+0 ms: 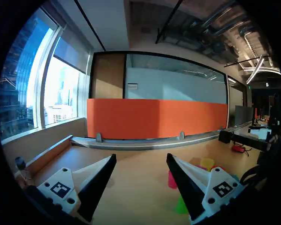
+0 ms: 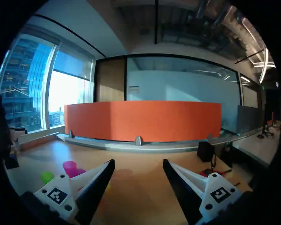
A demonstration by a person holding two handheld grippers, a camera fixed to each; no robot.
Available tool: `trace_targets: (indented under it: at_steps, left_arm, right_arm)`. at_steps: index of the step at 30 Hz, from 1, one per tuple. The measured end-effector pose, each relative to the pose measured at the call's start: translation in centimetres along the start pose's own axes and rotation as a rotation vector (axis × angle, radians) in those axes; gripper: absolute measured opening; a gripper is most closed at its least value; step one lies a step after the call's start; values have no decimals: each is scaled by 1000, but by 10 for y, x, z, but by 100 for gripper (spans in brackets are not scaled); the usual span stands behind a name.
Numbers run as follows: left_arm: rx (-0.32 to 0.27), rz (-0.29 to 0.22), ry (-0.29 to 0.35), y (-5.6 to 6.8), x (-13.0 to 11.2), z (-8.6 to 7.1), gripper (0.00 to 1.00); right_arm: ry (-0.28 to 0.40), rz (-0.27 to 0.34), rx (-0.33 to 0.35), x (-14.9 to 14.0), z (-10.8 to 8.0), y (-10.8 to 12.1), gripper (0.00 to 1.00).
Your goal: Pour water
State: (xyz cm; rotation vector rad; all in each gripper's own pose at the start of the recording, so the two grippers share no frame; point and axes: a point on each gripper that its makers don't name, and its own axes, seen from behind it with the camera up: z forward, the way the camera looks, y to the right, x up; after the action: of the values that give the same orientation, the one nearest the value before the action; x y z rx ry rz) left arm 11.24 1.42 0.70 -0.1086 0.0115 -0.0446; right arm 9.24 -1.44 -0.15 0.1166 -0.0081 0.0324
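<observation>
Gaping wide, gripping nothing: left gripper, right gripper over light wooden desk, likely readied for small pink plastic cup, well short of the far edge.

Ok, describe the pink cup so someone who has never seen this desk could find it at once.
Find the long orange partition along the back of the wooden desk. In front of it, low on the left of the right gripper view, stand a few bright cups. The pink cup is the magenta one, just beside the lime green cup.
</observation>
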Motion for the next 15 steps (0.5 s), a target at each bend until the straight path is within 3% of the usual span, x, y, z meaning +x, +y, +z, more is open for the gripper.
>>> trace_targets:
  at_steps: [15]
  left_arm:
    - [-41, 28, 34, 6, 79, 8, 100]
  right_arm:
    - [20, 0, 52, 68, 7, -4, 99]
